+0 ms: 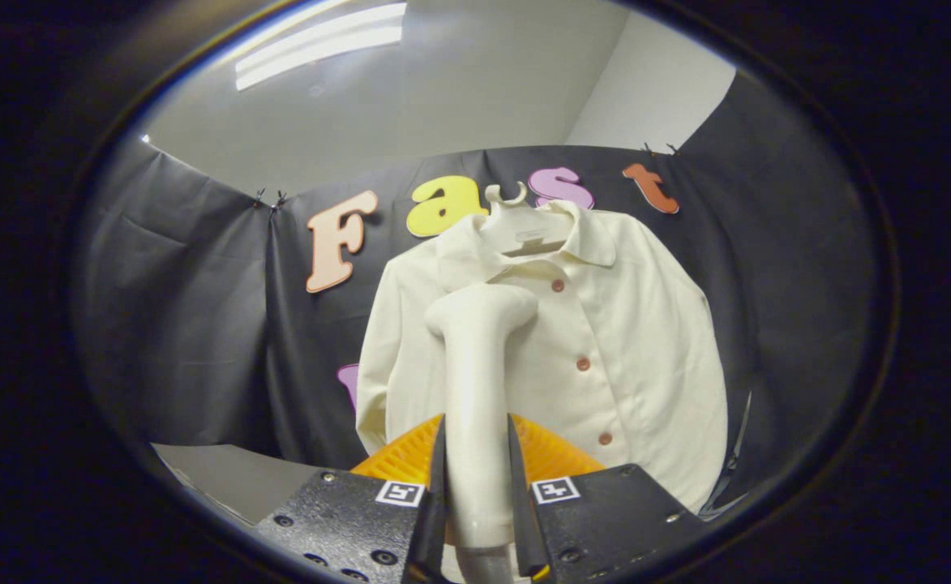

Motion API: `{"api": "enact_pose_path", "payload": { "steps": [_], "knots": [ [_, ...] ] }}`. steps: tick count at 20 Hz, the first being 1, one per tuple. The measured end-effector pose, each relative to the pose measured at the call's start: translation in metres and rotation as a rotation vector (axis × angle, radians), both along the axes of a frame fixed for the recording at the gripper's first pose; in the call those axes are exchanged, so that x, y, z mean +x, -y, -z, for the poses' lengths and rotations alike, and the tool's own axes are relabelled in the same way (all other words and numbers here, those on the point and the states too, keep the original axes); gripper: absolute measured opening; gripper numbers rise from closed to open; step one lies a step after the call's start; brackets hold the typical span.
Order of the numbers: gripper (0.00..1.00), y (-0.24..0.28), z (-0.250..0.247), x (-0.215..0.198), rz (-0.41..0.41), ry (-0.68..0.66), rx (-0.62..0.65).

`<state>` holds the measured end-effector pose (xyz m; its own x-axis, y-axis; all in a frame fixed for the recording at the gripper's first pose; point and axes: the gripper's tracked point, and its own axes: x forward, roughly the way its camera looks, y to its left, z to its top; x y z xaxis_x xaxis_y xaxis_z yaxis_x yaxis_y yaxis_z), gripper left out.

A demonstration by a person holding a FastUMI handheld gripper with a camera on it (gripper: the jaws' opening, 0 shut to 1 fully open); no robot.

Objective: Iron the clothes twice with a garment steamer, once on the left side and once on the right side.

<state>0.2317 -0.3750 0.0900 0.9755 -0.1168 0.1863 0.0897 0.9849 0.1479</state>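
Note:
A cream button-up shirt (629,357) hangs on a white hanger (506,197) against the booth's black cloth wall. My gripper (477,474) is shut on the handle of a cream garment steamer (475,365), which stands upright between the fingers. The steamer's head (483,308) sits in front of the shirt's upper left chest, just below the collar. I cannot tell whether the head touches the fabric. The shirt's left front panel is partly hidden behind the steamer.
A pale table surface (232,478) lies low to the left of the fingers. The black cloth wall (191,308) wraps around both sides of the shirt. A white wall and a ceiling light (321,40) show above the cloth.

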Motion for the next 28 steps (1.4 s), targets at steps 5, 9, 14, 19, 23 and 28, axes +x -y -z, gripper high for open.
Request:
{"api": "enact_pose_path", "payload": {
  "steps": [5, 9, 14, 19, 23, 28],
  "knots": [
    [0.34, 0.002, 0.036, -0.002, 0.005, -0.032, 0.062],
    [0.34, 0.003, 0.054, -0.011, 0.011, -0.060, 0.081],
    [0.34, 0.003, 0.082, -0.024, 0.017, -0.108, 0.081],
    [0.34, -0.001, 0.120, -0.035, 0.007, -0.152, 0.101],
    [0.34, -0.004, 0.154, -0.044, -0.004, -0.192, 0.123],
    [0.34, -0.003, 0.192, -0.053, -0.009, -0.239, 0.125]
  ]
}}
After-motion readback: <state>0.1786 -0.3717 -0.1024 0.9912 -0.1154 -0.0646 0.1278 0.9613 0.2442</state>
